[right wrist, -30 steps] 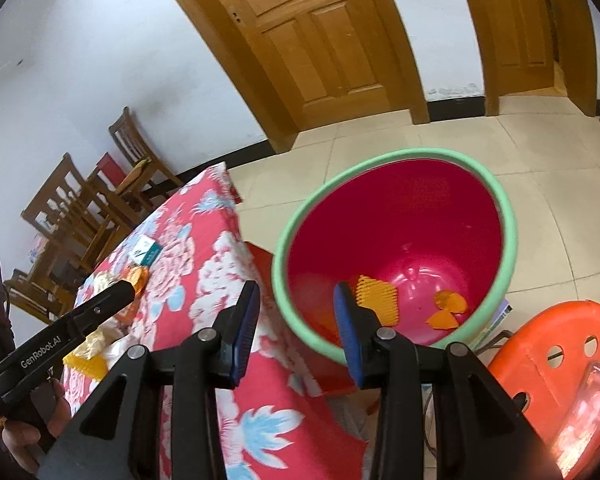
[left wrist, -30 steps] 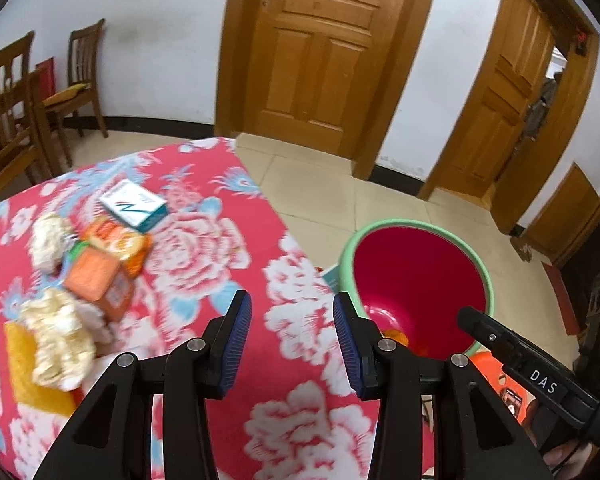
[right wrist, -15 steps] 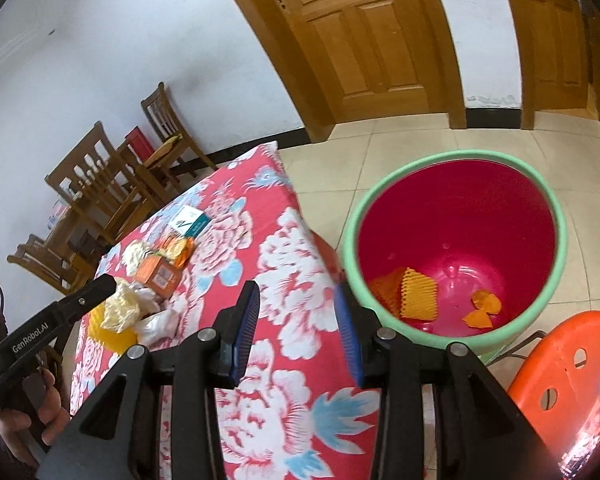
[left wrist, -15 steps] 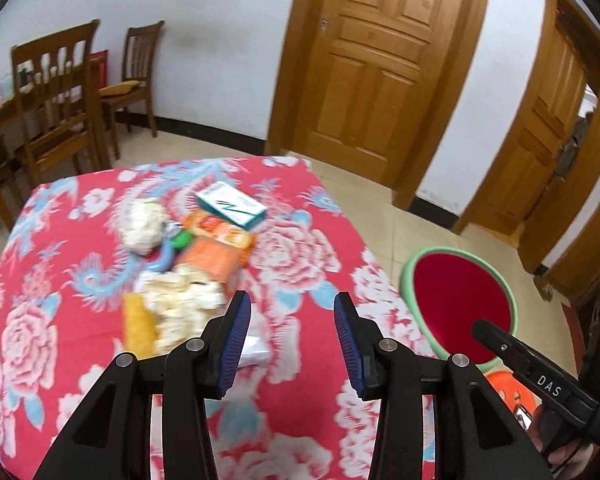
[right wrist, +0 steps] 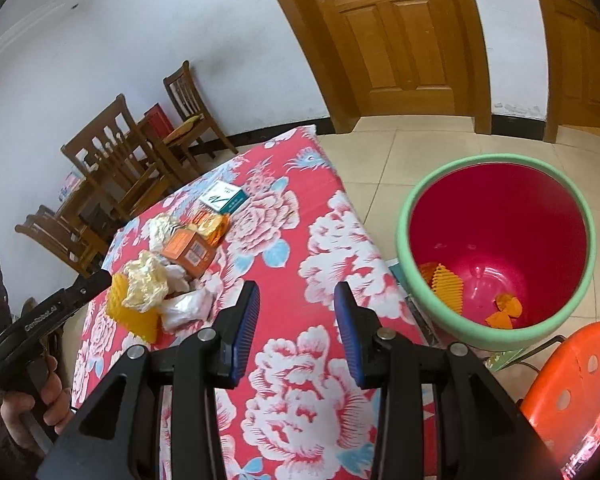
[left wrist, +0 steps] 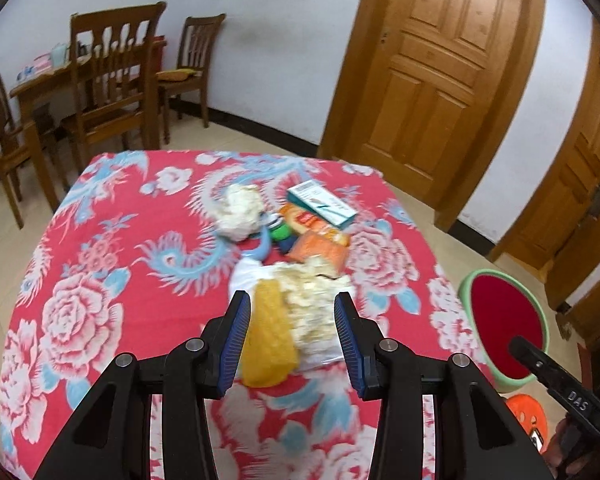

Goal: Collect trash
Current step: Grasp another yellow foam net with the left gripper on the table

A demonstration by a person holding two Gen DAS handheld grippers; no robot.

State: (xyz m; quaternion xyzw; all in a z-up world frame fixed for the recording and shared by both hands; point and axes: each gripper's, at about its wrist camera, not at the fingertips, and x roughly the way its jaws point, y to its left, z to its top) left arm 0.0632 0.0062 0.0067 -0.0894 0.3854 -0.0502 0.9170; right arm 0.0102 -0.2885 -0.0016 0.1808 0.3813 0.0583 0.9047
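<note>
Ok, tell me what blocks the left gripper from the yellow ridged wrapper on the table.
Nothing visible. The left gripper is open and empty, and the yellow ridged wrapper lies at the near edge of the pile, with crumpled cream paper beside it.

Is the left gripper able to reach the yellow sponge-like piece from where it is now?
Probably yes. The left gripper is open and empty, the yellow piece lies straight ahead between its fingers, and nothing blocks it.

Trash pile [left wrist: 296, 264] on floral tablecloth [left wrist: 112, 280]
</note>
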